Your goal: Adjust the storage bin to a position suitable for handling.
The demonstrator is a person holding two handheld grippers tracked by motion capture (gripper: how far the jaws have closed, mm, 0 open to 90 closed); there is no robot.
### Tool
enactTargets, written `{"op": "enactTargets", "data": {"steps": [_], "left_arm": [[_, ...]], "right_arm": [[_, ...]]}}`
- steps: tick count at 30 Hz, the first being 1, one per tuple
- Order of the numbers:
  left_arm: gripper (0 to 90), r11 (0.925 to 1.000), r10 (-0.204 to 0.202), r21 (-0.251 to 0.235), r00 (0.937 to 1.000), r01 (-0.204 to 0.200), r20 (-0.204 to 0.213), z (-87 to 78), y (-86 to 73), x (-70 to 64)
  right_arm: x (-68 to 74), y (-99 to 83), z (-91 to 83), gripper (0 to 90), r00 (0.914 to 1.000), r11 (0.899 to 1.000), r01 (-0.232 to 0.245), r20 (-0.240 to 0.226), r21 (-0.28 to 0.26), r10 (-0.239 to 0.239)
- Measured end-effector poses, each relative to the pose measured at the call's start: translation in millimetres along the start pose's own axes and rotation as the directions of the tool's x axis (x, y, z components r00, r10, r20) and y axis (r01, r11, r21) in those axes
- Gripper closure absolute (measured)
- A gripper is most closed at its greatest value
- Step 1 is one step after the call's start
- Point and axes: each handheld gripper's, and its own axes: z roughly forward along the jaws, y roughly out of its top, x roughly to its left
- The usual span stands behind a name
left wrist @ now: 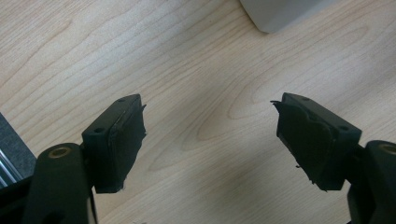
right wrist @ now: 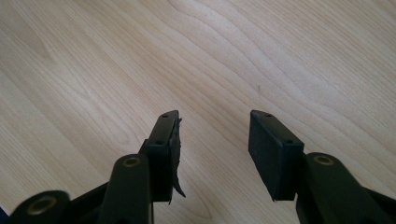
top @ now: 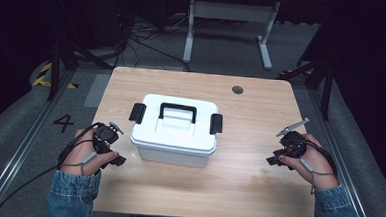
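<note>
A white lidded box (top: 175,130) with a black handle on top and a black latch on each side sits in the middle of the wooden table (top: 250,121). My left gripper (top: 117,159) rests near the table's left edge, just left of the box, open with nothing between its jaws. A corner of the box (left wrist: 280,14) appears at the top of the left gripper view, beyond my left gripper (left wrist: 208,122). My right gripper (top: 272,159) is near the right edge, well apart from the box, open and empty. In its own view my right gripper (right wrist: 213,135) hangs over bare wood.
A dark round hole (top: 237,90) is set in the table near its far edge. Beyond the table, a white frame (top: 230,20) and cables lie on the grey floor. Metal rails run along both sides.
</note>
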Motion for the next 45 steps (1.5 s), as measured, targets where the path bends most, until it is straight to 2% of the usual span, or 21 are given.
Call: {"op": "enactTargets", "data": {"steps": [4,15,21,23,28,31,40,41,45], "left_arm": [[24.5,0.9999,-0.010,-0.003,0.9999,0.010,-0.003,-0.9,0.0,0.2],[24.0,0.9994,0.004,-0.033,1.0000,-0.004,0.001,-4.2,2.1,2.4],[24.0,0.9996,0.005,-0.027,0.9999,-0.005,0.012,-5.0,2.6,3.1],[24.0,0.9996,0.000,-0.027,0.9999,0.001,0.012,-5.1,2.5,3.0],[24.0,0.9993,0.000,-0.038,0.9999,0.001,0.016,-6.9,3.1,3.2],[23.8,0.9991,0.015,-0.040,0.9999,-0.015,0.001,-8.6,4.6,4.8],[25.5,0.9987,0.009,-0.050,0.9994,-0.007,0.034,-7.9,4.5,5.9],[25.5,0.9988,-0.006,-0.049,0.9989,0.008,0.046,-7.7,4.0,4.9],[25.5,0.9988,0.004,-0.049,0.9991,-0.002,0.043,-8.4,3.2,5.4]], "right_arm": [[-1.4,-1.7,-0.4,53.4,0.9998,1.000,-0.018,-0.002,-0.002,0.018],[1.8,4.6,1.0,52.7,0.9992,1.000,0.002,-0.040,-0.019,-0.002],[4.3,9.9,1.8,52.6,0.9991,0.999,0.026,-0.031,-0.032,-0.027],[6.5,14.2,0.2,52.6,0.9988,0.998,0.037,-0.031,-0.050,-0.039],[11.5,26.8,-10.1,52.6,0.9980,0.997,0.050,-0.035,-0.059,-0.052],[16.3,36.3,-17.2,52.5,0.9966,0.996,0.069,-0.040,-0.061,-0.072],[28.2,69.3,-38.0,52.5,0.9914,0.989,0.113,-0.055,-0.097,-0.118],[29.1,72.3,-39.4,52.5,0.9903,0.988,0.121,-0.056,-0.100,-0.127],[32.5,81.4,-43.5,52.5,0.9884,0.985,0.134,-0.056,-0.109,-0.141]]}}
